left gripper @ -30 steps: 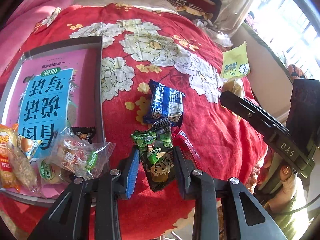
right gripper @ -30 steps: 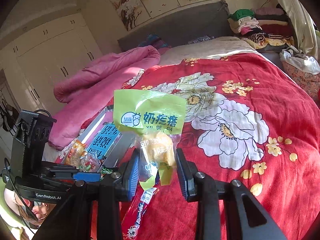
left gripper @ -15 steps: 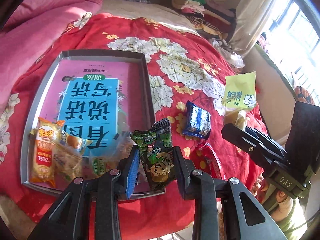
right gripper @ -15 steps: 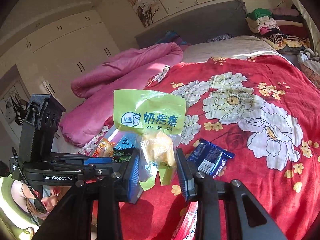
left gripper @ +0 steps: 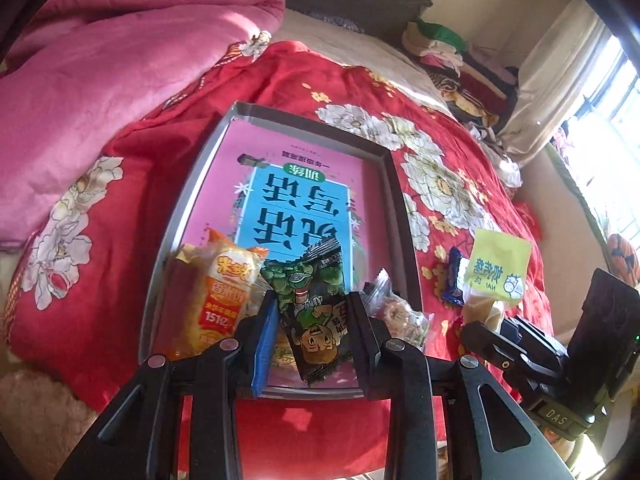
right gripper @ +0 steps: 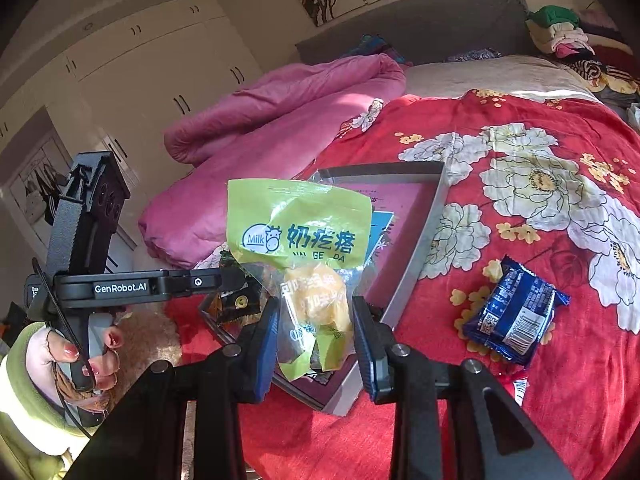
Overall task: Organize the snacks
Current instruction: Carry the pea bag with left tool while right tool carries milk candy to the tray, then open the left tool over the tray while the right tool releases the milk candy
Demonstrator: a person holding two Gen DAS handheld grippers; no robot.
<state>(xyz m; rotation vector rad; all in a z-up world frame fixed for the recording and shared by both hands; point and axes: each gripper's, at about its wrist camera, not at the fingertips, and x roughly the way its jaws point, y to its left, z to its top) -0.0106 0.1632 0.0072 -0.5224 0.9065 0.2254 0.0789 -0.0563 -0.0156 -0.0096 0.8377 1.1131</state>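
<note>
My left gripper [left gripper: 314,338] is shut on a dark green pea snack packet [left gripper: 314,312], held over the near end of the grey tray [left gripper: 200,184]. The tray lies on the red flowered bedspread with a pink and blue book cover inside. An orange snack bag [left gripper: 216,300] and a clear wrapped snack [left gripper: 400,316] rest at the tray's near end. My right gripper [right gripper: 314,328] is shut on a yellow-green milk snack bag [right gripper: 298,224], above the tray's [right gripper: 434,208] near corner. A blue packet [right gripper: 516,312] lies on the bedspread to the right.
A pink quilt [left gripper: 100,72] is piled left of the tray. Folded clothes [left gripper: 448,56] are stacked at the bed's head by the curtain. A person's hand [right gripper: 86,356] grips the left gripper's handle. A red packet's edge [right gripper: 518,386] lies near the blue one. White wardrobes [right gripper: 160,64] stand behind.
Both grippers have swung left with their packets. The tray, earlier off to the left, now sits straight ahead of the left gripper, and the right gripper has come over the tray's corner.
</note>
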